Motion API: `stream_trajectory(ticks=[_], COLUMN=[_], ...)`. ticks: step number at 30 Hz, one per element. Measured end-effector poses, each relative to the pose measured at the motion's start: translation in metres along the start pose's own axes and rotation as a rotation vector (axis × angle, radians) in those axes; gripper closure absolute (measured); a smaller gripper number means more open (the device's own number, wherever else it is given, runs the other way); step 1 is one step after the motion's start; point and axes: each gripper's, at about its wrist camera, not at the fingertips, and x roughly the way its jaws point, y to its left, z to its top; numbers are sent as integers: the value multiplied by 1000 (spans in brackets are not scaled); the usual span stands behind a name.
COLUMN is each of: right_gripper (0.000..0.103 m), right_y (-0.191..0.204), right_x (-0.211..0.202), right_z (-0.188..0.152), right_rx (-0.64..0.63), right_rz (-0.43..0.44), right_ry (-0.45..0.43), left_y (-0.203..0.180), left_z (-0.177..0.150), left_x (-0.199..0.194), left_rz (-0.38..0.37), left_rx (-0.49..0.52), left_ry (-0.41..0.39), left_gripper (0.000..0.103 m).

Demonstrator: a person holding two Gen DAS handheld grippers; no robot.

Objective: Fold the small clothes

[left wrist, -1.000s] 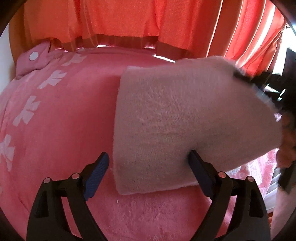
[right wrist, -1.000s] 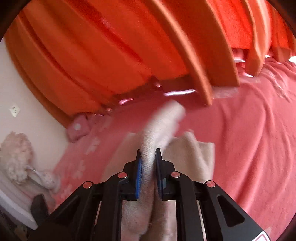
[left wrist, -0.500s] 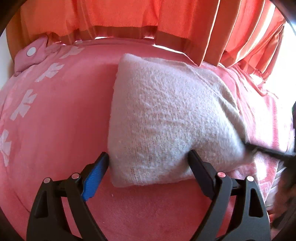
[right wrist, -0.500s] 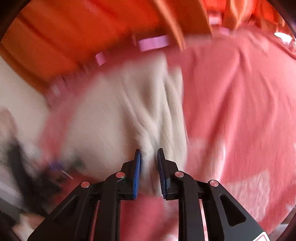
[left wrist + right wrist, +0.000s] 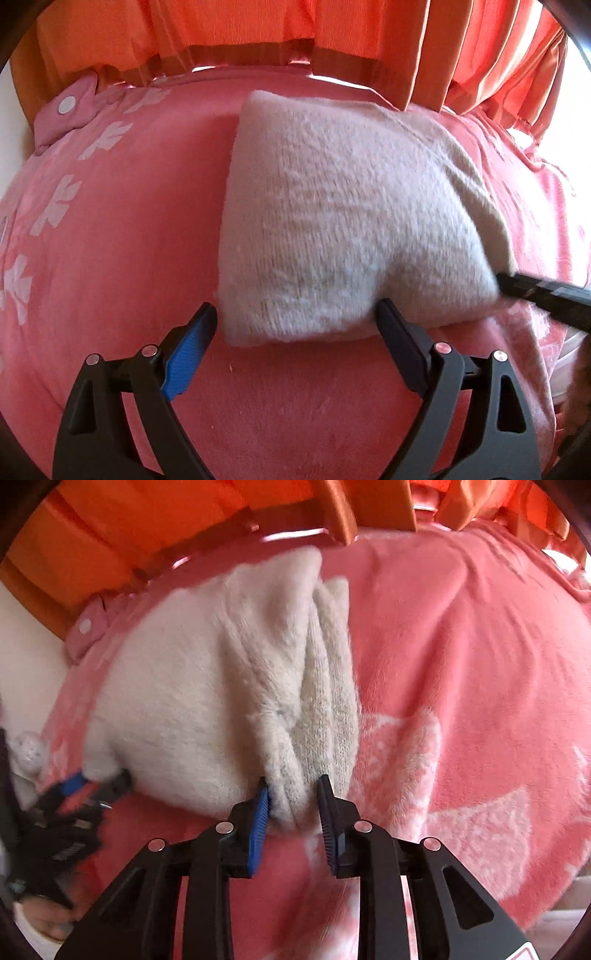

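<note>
A cream knitted garment (image 5: 343, 206) lies folded on the pink blanket (image 5: 122, 229). My left gripper (image 5: 295, 343) is open, its fingers on either side of the garment's near edge. In the right wrist view the same garment (image 5: 207, 686) shows its stacked folded layers. My right gripper (image 5: 293, 805) has its jaws apart around the near corner of those layers, which sit loosely between the pads. The right gripper's tip also shows at the right edge of the left wrist view (image 5: 532, 288).
Orange curtains (image 5: 295, 33) hang along the bed's far side. A pink pillow with a white button (image 5: 66, 107) lies at the far left. A white wall (image 5: 26, 657) and a small plush toy (image 5: 27, 753) are on the left in the right wrist view.
The right gripper carried the lifted half of the garment over and down onto the rest, then its jaws parted. The left gripper stayed open at the near edge.
</note>
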Motion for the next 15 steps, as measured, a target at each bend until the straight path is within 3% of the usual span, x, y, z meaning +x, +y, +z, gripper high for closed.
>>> stream_trajectory(ticks=[3, 9, 11, 15], right_gripper=[72, 54, 48, 39], right_y=[2, -8, -11, -25], right_x=[-21, -19, -14, -9], right_z=[-2, -5, -3, 0], right_rx=[3, 63, 91, 176], right_rz=[1, 8, 27, 85], right_ry=[-50, -67, -64, -89], left_y=[-1, -4, 0, 21], left_z=[-2, -1, 3, 22], left_x=[-5, -16, -26, -43], left_rz=[-7, -32, -86, -281], left_rx=[0, -5, -24, -121], left_ry=[-4, -15, -31, -84], left_gripper=[18, 18, 16, 9])
